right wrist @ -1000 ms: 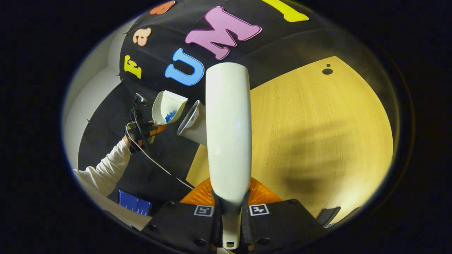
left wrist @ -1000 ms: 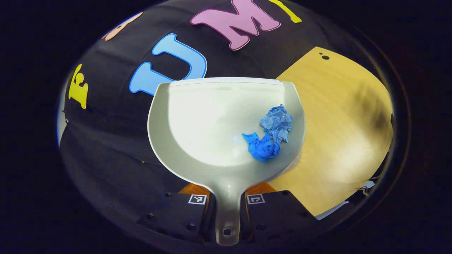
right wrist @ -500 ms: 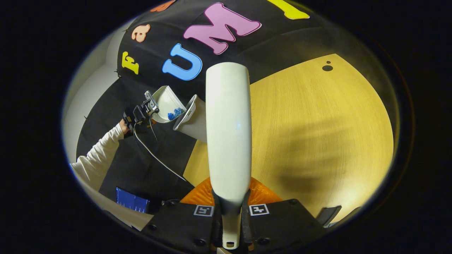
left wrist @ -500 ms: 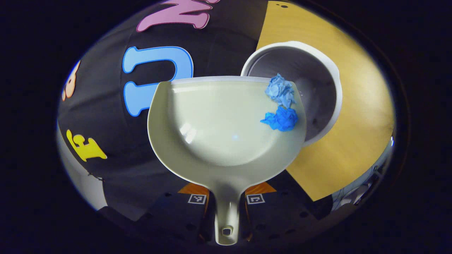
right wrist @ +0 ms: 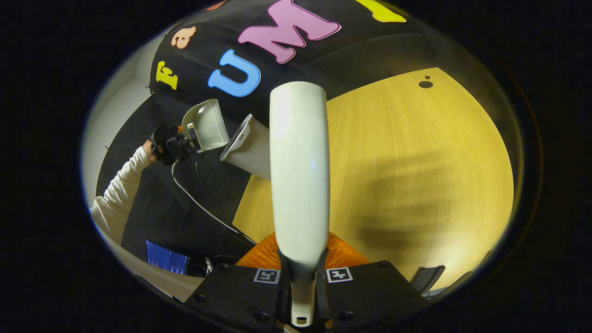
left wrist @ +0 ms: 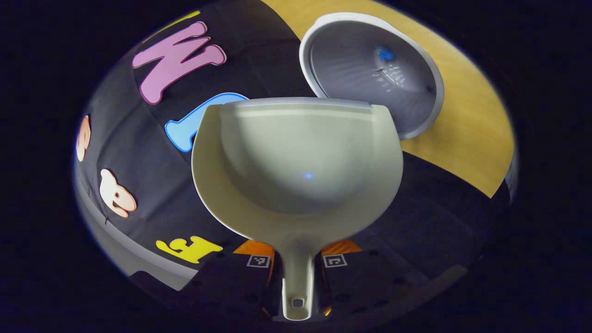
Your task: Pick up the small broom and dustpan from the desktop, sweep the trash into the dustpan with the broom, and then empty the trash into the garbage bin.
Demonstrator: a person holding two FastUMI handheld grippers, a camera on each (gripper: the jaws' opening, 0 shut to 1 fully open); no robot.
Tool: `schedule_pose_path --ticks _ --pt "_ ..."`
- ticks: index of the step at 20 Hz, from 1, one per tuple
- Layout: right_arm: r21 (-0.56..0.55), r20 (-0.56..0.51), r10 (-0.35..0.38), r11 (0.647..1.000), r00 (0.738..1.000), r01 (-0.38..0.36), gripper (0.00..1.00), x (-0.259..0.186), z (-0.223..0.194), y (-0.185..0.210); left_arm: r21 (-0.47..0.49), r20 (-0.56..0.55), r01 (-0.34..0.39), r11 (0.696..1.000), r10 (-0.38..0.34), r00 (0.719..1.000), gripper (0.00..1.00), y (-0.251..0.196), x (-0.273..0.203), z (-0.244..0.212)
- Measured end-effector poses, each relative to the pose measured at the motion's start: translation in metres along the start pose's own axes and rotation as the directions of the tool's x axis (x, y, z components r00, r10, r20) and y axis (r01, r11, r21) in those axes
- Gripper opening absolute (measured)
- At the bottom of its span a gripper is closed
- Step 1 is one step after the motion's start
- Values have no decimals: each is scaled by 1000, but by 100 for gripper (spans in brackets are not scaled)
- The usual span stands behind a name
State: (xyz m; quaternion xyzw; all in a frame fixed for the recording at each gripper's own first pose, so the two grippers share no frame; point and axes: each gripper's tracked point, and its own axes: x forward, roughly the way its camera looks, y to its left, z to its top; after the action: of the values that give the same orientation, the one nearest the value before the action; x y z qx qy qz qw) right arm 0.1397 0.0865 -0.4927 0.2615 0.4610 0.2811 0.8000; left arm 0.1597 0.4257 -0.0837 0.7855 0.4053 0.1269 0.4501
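My left gripper (left wrist: 296,277) is shut on the handle of the cream dustpan (left wrist: 296,166), whose tray is bare and tipped toward the grey garbage bin (left wrist: 370,74). A bit of blue trash (left wrist: 385,53) lies inside the bin. In the right gripper view that dustpan (right wrist: 206,125) is held tilted beside the bin's mouth (right wrist: 243,143) by a hand in a white sleeve (right wrist: 115,199). My right gripper (right wrist: 303,286) is shut on the white broom (right wrist: 299,175), which stands up along the middle of that view, its orange bristles (right wrist: 342,254) low behind the fingers, over the wooden desktop (right wrist: 416,162).
The bin stands at the desktop's left edge next to the black cloth wall (right wrist: 360,51). A cable (right wrist: 199,203) trails from the left gripper. A lit screen (right wrist: 167,258) sits low at the left. A small dark hole (right wrist: 425,84) marks the far desktop.
The dustpan tipped further toward the bin and the two blue wads slid out of it into the bin; the tray is bare now. The broom has stayed almost still.
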Motion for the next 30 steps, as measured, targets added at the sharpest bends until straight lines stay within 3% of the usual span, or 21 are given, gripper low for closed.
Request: schedule_pose_path --ticks 2,3,5,6,7,9,10,12,14,16,17,18,20,24,26,28,30 --pt "-7 -17 -57 998 998 57 22 4 -4 -10 -147 58 40 988 -32 998 25 -3 -16 6" --pt "-20 -24 -103 995 994 102 22 7 -6 -20 -244 96 53 968 -31 995 25 2 -32 13" --pt "-28 -54 -157 987 986 156 22 7 -11 -29 -443 186 108 890 -27 982 23 8 -56 29" --pt "-28 -65 -171 985 983 169 22 6 -12 -29 -529 230 156 834 -36 972 25 7 -72 37" --pt "-33 -71 -196 981 978 194 22 7 -12 -33 -621 292 230 749 -51 955 25 8 -83 49" --pt "-47 -85 -268 963 960 264 22 10 -11 -45 -761 468 438 479 -63 881 24 -7 -126 93" --pt "-37 -85 -287 958 954 285 22 10 -9 -48 -770 543 528 358 -68 837 24 -17 -147 121" --pt "12 -85 -288 957 954 291 22 13 -4 -42 -727 648 661 188 -131 750 27 -44 -194 170" --pt "32 -82 -321 945 943 324 22 17 1 -45 -640 748 768 12 -216 627 22 -85 -243 215" --pt "43 -93 -375 924 923 380 22 21 3 -56 -552 814 810 -197 -335 474 25 -136 -284 258" --pt "52 -109 -394 915 913 401 22 23 3 -61 -535 817 803 -263 -404 412 25 -157 -304 269" --pt "57 -118 -408 907 905 416 22 27 3 -64 -529 814 796 -294 -443 377 25 -176 -314 280" --pt "54 -148 -454 883 879 466 23 36 0 -72 -516 795 797 -314 -523 309 25 -212 -329 297" --pt "42 -243 -484 860 840 508 22 66 -20 -86 -520 715 792 -319 -670 200 26 -264 -342 329" --pt "16 -311 -527 829 791 559 22 76 -38 -98 -532 686 779 -331 -708 168 26 -269 -335 332" --pt "3 -359 -558 801 748 599 23 81 -57 -111 -554 657 763 -332 -737 157 26 -264 -329 332" --pt "-17 -384 -587 776 713 630 23 84 -62 -120 -570 641 743 -352 -756 134 26 -263 -327 335"
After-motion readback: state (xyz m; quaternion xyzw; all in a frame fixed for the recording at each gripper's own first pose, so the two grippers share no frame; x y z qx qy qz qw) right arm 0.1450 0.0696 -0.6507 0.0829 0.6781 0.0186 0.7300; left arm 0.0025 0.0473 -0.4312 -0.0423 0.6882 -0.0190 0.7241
